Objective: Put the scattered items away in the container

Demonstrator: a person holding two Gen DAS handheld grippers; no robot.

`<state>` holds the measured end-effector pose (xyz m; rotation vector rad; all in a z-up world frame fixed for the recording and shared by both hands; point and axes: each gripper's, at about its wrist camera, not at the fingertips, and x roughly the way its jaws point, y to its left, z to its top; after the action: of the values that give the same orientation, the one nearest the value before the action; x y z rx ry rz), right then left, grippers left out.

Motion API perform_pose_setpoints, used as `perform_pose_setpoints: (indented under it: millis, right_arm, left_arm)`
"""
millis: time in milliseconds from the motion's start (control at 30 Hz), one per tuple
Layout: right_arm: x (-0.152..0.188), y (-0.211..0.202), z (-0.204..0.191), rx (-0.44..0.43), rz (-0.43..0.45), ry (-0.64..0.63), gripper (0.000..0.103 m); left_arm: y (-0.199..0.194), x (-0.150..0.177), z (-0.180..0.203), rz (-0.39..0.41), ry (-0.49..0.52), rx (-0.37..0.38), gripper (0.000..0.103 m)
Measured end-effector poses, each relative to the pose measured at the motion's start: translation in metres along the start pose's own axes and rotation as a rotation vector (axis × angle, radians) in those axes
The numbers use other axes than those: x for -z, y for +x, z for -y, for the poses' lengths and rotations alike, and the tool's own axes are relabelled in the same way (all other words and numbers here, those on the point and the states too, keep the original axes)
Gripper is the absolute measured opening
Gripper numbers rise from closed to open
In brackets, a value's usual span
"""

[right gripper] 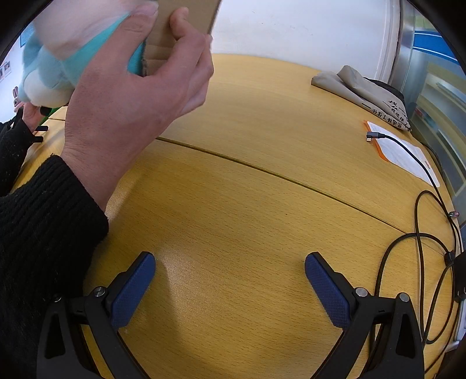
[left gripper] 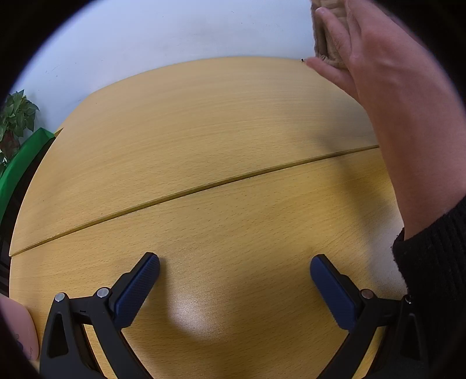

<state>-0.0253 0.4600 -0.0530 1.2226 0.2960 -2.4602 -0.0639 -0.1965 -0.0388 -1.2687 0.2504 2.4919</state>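
Observation:
A bare hand (right gripper: 139, 87) in a black sleeve holds a brown cardboard box (right gripper: 180, 20) up in the air at the top left of the right wrist view. A light blue and white plush toy (right gripper: 55, 67) spills beside the hand. In the left wrist view the same hand (left gripper: 387, 87) grips the cardboard box (left gripper: 329, 32) at the top right. My left gripper (left gripper: 234, 280) is open just above bare wood, nothing between its blue pads. My right gripper (right gripper: 230, 280) is likewise open over the tabletop.
The wooden table (left gripper: 204, 131) has a seam across it. A grey folded cloth bag (right gripper: 364, 87), a paper sheet (right gripper: 407, 154) and black cables (right gripper: 419, 233) lie at the right. A plant (left gripper: 16, 119) and a green edge (left gripper: 20, 163) are at the far left.

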Motion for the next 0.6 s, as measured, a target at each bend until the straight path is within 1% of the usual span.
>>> perform_pose_setpoints:
  millis: [600]
  right_arm:
    - [0.0002, 0.0010, 0.0002, 0.000, 0.000, -0.001, 0.103]
  left_arm:
    - [-0.0004, 0.0001, -0.0015, 0.001, -0.001, -0.001, 0.103]
